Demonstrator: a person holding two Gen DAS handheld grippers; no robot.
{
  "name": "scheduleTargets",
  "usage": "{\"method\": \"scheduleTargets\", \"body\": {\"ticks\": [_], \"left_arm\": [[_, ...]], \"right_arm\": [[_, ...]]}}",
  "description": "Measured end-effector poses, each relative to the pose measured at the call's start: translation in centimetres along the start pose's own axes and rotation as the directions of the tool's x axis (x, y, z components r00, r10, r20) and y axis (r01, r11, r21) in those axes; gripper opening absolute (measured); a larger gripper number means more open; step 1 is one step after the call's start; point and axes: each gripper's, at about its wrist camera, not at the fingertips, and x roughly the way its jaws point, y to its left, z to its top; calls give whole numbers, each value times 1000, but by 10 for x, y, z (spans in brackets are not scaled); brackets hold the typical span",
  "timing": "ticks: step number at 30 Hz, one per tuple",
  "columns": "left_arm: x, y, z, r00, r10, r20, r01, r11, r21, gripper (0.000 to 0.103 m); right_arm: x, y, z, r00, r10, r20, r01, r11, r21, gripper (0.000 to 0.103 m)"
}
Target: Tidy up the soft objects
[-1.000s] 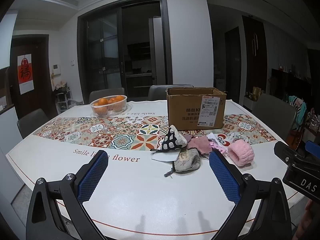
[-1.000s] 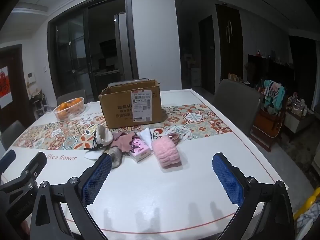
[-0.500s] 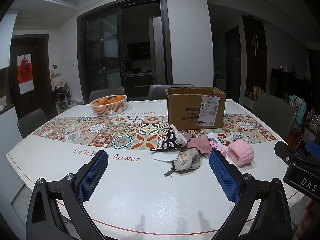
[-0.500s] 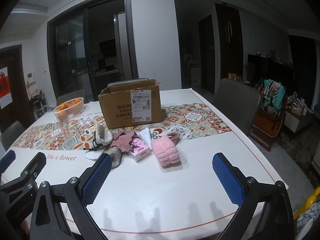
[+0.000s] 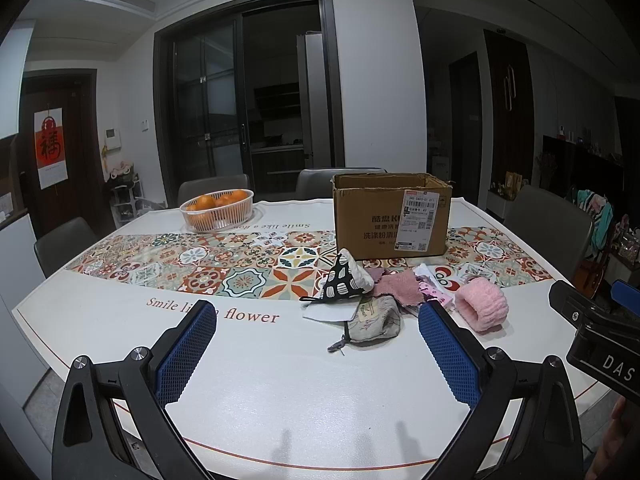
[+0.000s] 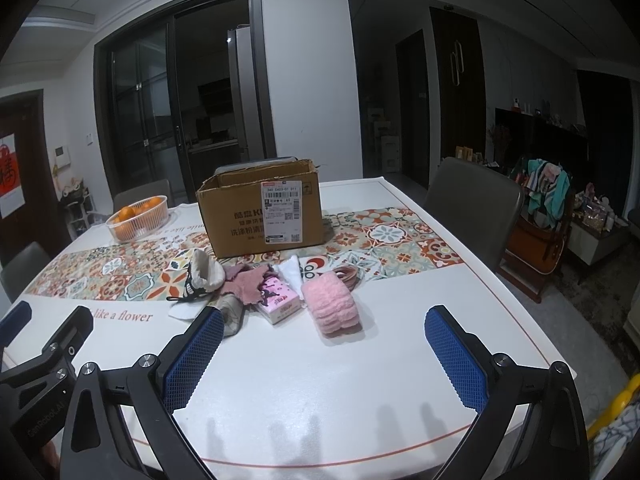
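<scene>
Claws are both hovering wide open and empty over the near edge of the worktop (image 5: 280,392): left claw (image 5: 316,354), right claw (image 6: 324,354). Soft items are lying heaped ahead of them, in front of the open cardboard box (image 6: 260,212): fluffy pink wristband (image 6: 332,308), grey pouch (image 5: 374,320), patterned black-and-white pouch (image 5: 344,280), pink tissue pack (image 6: 278,304)

The left tool (image 5: 316,346) hangs wide open over the white tabletop (image 5: 120,320). Beyond it, soft items lie heaped before a cardboard box (image 5: 390,216): a pink band (image 5: 482,307), a grey pouch (image 5: 374,320).
</scene>
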Motion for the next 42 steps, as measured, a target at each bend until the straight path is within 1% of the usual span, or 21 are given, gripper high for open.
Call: {"method": "scheduleTargets", "body": {"ticks": [32, 40, 42], "left_arm": [[1, -1, -1, 1000, -1, -4, 1, 1000, 3, 103], [5, -3, -5, 1000, -14, -25, 14, 1000, 8, 103], [8, -3, -5, 999, -18, -33, 18, 1000, 9, 103]], "right_arm": [[0, -1, -1, 1000, 0, -1, 0, 1000, 1, 102], [-1, -4, 2, 1000, 0, -6, 0, 1000, 5, 102], [2, -4, -4, 1000, -1, -12, 1, 1000, 8, 102]]}}
